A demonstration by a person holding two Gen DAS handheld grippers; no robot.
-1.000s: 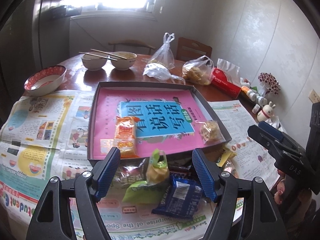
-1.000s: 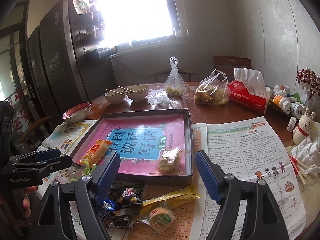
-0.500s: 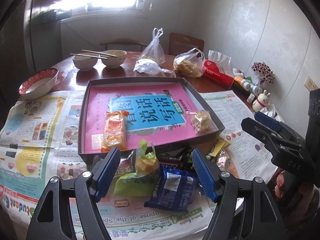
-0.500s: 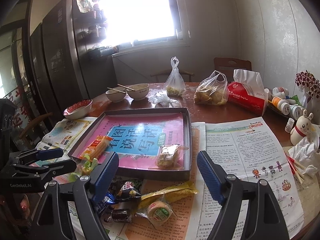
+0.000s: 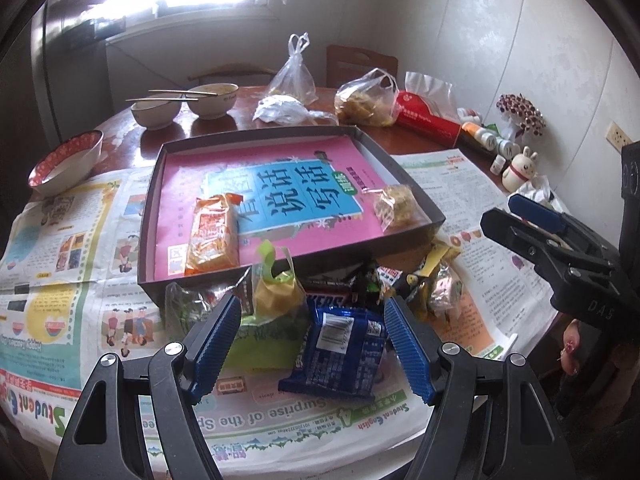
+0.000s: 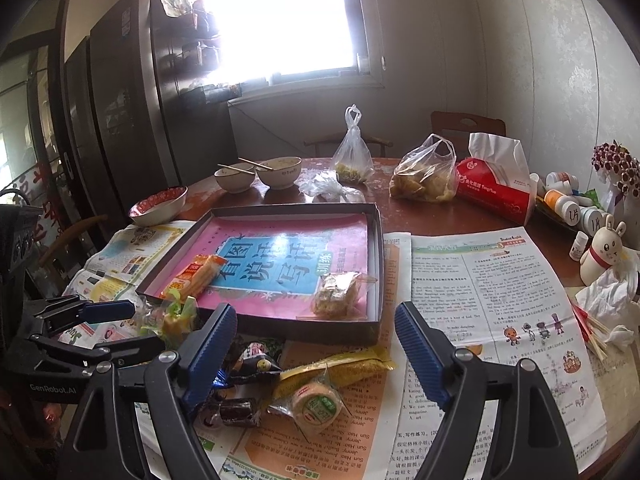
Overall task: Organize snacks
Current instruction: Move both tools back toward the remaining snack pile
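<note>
Hovering over the snack pile on the newspaper-covered round worktop (image 5: 280,420): left gripper (image 5: 316,320), released, jaws apart, nothing pinched. Between its blue ribbed fingers, untouched, a dark blue crinkled foil snack packet (image 5: 340,352); just beyond, a yellow-and-green wrapped sweet (image 5: 276,288) and a brown chocolate bar wrapper (image 5: 332,300). Farther ahead of that gripper, a shallow dark cardboard tray (image 5: 160,184) lined with a pink-and-blue printed booklet (image 5: 304,184), holding an orange plastic cracker pack (image 5: 212,236) toward the left and a clear-wrapped golden crisp cake (image 5: 394,204) toward the right. Right gripper (image 6: 316,332), likewise released and empty, jaws wide. Between and below its fingers, a round green-labelled pastry in clear wrap (image 6: 318,402), touching a long yellow wrapped bar (image 6: 340,368); small dark wrapped sweets (image 6: 240,410) by its left finger. Same tray (image 6: 376,264) straight ahead.
</note>
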